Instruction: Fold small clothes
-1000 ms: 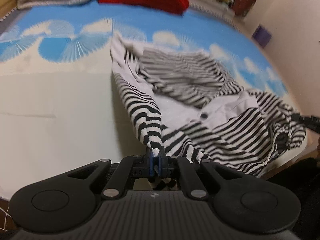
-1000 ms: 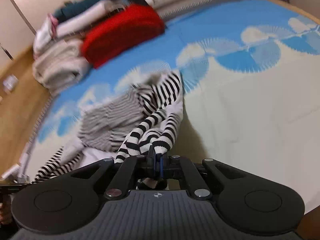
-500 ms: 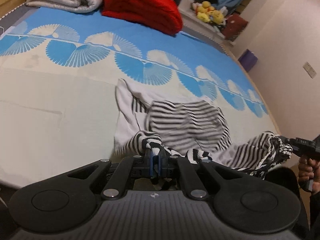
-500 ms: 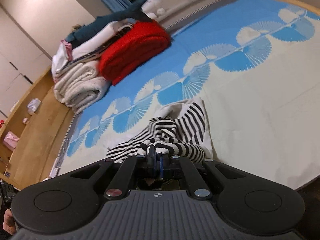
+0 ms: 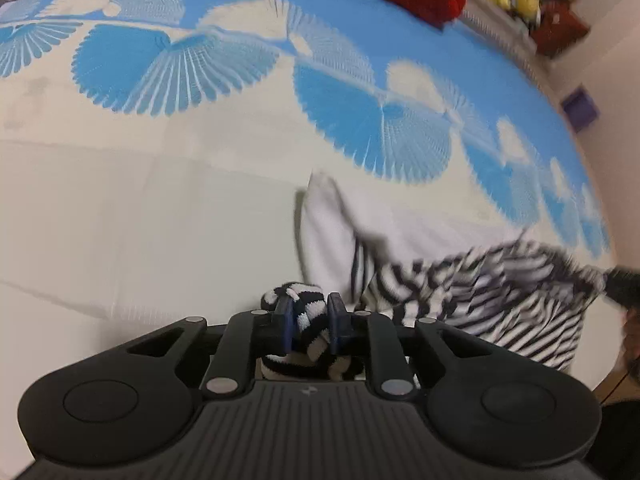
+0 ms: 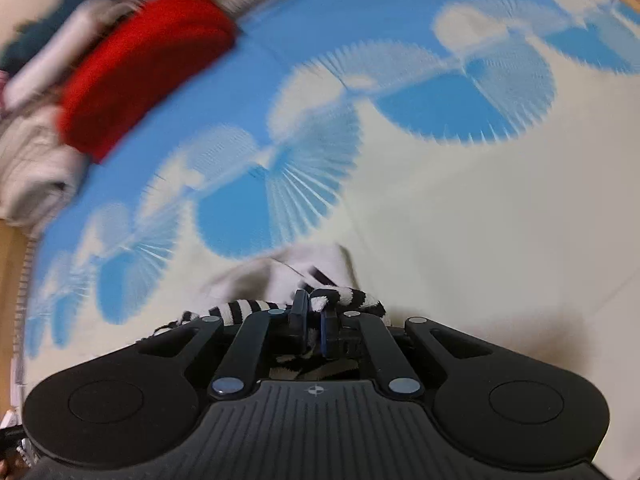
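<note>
Two tools at a striped garment on the blue-and-cream fan-patterned bedspread (image 5: pixel 160 208).

The left tool (image 5: pixel 310 322) is parting its jaws, a bunched striped cuff of the striped garment (image 5: pixel 500 292) still between them. The right tool (image 6: pixel 314 320) is clamped on another striped edge of it. The garment lies near the bedspread's front edge; a folded red blanket (image 6: pixel 140 68) sits at its far side.

The garment (image 5: pixel 460 288) lies on the bed's (image 5: pixel 120 220) near edge; folded blankets (image 6: pixel 132 68) sit at the far edge.
</note>
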{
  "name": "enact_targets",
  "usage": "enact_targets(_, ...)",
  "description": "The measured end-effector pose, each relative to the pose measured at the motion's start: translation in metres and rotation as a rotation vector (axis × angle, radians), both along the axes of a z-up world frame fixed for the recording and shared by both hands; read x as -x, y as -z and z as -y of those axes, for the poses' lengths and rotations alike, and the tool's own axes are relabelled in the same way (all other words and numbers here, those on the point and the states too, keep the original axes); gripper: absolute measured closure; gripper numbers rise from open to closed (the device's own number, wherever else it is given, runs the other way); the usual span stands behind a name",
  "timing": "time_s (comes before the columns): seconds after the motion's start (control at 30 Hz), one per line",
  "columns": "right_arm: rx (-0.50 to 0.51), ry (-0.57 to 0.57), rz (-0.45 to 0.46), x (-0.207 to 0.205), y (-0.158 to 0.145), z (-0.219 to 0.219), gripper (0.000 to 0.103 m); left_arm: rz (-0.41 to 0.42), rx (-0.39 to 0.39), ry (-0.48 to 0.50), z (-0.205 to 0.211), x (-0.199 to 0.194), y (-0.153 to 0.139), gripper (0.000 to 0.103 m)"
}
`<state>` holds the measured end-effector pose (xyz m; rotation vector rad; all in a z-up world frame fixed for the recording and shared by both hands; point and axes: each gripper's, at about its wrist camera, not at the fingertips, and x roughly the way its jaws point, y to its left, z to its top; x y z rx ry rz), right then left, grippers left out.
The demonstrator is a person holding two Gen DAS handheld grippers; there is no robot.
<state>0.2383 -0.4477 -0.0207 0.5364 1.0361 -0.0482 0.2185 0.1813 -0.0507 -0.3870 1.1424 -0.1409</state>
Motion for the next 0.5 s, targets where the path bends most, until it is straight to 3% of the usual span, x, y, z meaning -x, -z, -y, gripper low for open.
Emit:
enact_targets(0.07, -0.006, 0.003, 0.011, -0.002, 0.0, 0.0, 0.097, 0.064, 0.104, -0.045, -0.015, 0.007, -0.012, 0.071)
enact_targets(0.1, -0.014, 0.016, 0.026, 0.0, -0.003, 0.002, 0.089, 0.099, 0.135, -0.073, -0.023, 0.012, -0.017, 0.059)
enact_targets(0.2, -0.083, 0.094, 0.087, 0.009, -0.013, 0.019, 0.054, 0.112, 0.169, -0.133, -0.042, 0.022, -0.018, 0.057)
enact_targets(0.3, -0.173, 0.236, 0.143, 0.025, -0.016, 0.045, 0.052, 0.108, 0.133, -0.116, -0.04, 0.026, -0.015, 0.057)
enact_targets(0.37, -0.156, 0.209, 0.151, 0.029, -0.019, 0.045, 0.053, 0.142, 0.106, -0.028, -0.025, 0.029, -0.02, 0.054)
enact_targets(0.5, -0.042, 0.013, 0.171, 0.027, -0.024, 0.017, 0.053, 0.174, 0.017, 0.152, 0.017, 0.041, -0.022, 0.015)
